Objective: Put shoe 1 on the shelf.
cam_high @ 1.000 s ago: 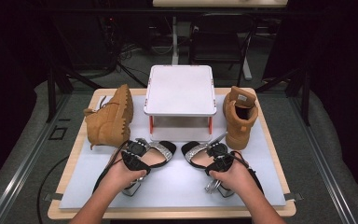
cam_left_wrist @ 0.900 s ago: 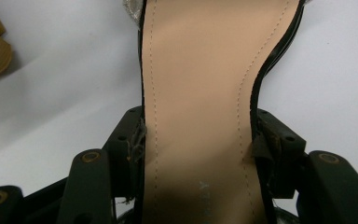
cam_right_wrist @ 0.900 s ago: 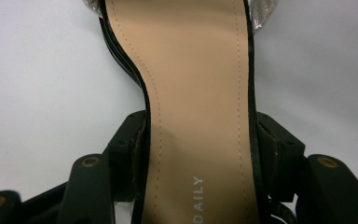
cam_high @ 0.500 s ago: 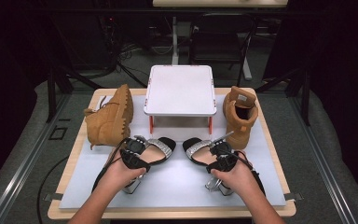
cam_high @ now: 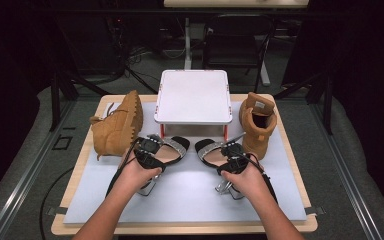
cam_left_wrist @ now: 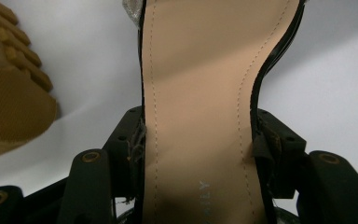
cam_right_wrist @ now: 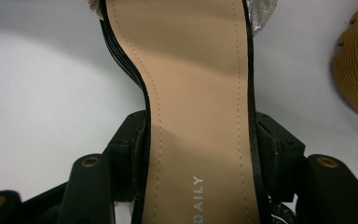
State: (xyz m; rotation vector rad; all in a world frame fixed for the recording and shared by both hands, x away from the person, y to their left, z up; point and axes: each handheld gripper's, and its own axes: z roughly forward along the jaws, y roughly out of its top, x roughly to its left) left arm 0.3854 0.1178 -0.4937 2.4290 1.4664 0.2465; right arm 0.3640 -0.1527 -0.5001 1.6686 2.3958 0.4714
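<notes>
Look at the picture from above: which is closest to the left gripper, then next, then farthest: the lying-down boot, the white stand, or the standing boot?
From the left gripper:
1. Lying-down boot, just to its left.
2. White stand, behind, in the middle.
3. Standing boot, far right.

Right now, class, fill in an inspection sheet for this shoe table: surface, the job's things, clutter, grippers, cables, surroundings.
Surface: white mat on a wooden table.
Job's things: left sandal and right sandal, toes towards the white stand.
Clutter: left boot on its side, sole facing the stand; right boot upright.
Grippers: left gripper shut on left sandal, fingers at the insole's sides; right gripper shut on right sandal likewise.
Cables: one trails from each gripper along the forearm.
Surroundings: dark room, grey floor, black frame legs, another table behind.
</notes>
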